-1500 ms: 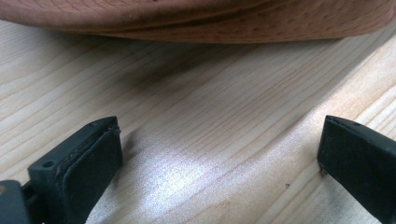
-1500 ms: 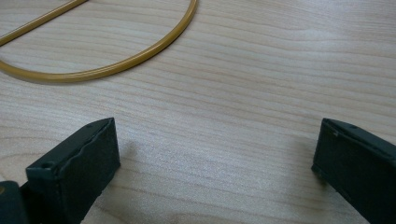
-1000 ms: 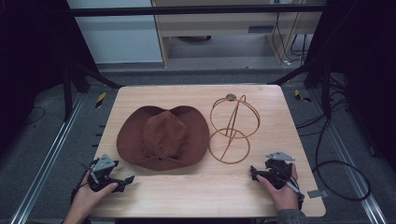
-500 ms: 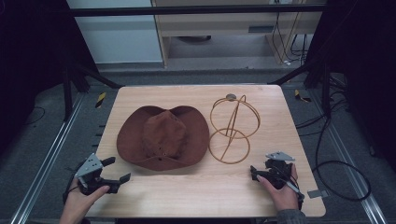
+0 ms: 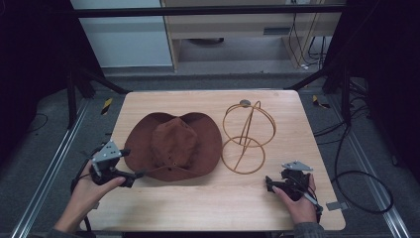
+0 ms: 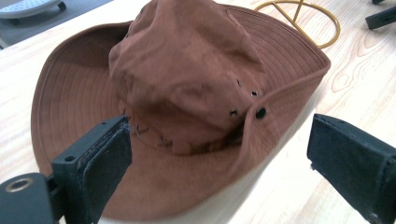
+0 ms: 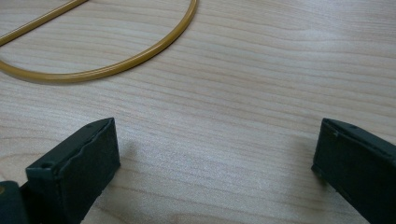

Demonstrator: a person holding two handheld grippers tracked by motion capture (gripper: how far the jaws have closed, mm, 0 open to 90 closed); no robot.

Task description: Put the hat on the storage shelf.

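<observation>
Hat (image 5: 172,146) of brown suede-like cloth lies brim-down on the wooden table (image 5: 208,208) in the high view, left of the middle, with the gold wire stand (image 5: 246,136) just beside its right brim. The left gripper (image 5: 130,163) is at the hat's near-left brim edge and its jaws stand wide apart. The right gripper (image 5: 270,184) rests low near the front right, apart from the stand. There is free table in front of the hat, but the left brim is near the table edge.

In the left gripper view the hat (image 6: 187,88) looks soft and light; the crown is dented and would collapse under a squeeze. The stitched brim seems a little firmer, so I judge the brim edge between the open jaws is the best place to grip. The cloth should not slip.

In the right gripper view the jaws are wide open over bare wood, holding nothing, with the stand's base ring (image 7: 116,63) just ahead.
</observation>
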